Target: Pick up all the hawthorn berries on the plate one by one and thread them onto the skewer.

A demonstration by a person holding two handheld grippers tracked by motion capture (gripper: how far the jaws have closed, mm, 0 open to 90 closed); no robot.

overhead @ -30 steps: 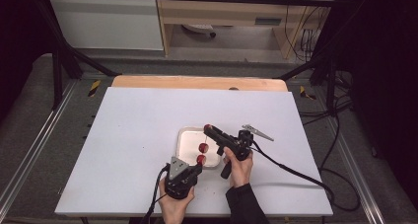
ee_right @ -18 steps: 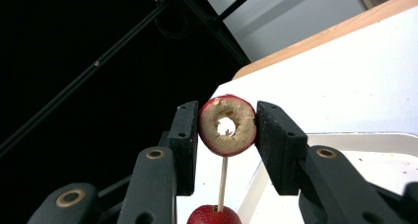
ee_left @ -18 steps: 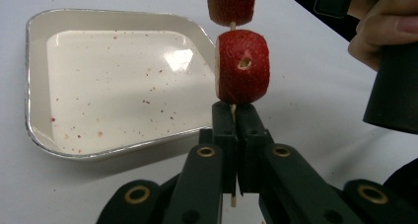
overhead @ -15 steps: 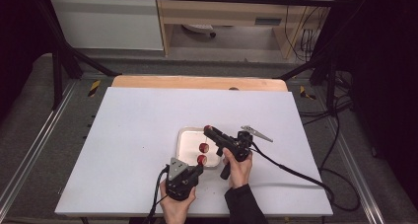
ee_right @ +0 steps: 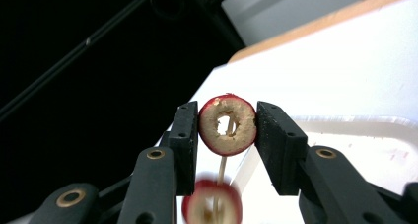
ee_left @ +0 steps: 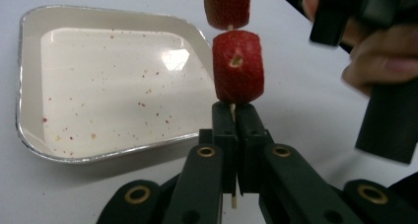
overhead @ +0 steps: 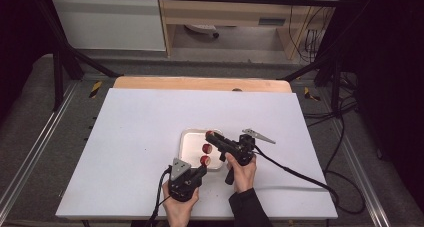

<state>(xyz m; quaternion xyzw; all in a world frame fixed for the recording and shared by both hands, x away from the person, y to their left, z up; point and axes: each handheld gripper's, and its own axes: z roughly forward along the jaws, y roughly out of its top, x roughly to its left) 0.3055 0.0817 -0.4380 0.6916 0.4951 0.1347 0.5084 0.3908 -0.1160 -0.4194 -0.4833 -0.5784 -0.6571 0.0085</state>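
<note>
My left gripper (ee_left: 234,116) is shut on a thin wooden skewer (ee_left: 232,108) that stands up from its jaws. A red fruit piece (ee_left: 237,66) sits on the skewer just above the pads, with a second piece (ee_left: 226,4) higher up. In the high view the left gripper (overhead: 200,168) is at the table's front and the lowest piece (overhead: 205,160) shows at its tips. My right gripper (ee_right: 227,128) is shut on a cored red fruit ring (ee_right: 227,124), the skewer (ee_right: 222,169) showing through its hole. In the high view the right gripper (overhead: 212,136) reaches left over the tray (overhead: 192,141).
A shallow white foil-rimmed tray (ee_left: 22,86), speckled with red crumbs, lies on the white table (overhead: 140,137) just behind the grippers. A wooden strip (overhead: 200,83) runs along the table's far edge. Cables trail off to the right (overhead: 300,174).
</note>
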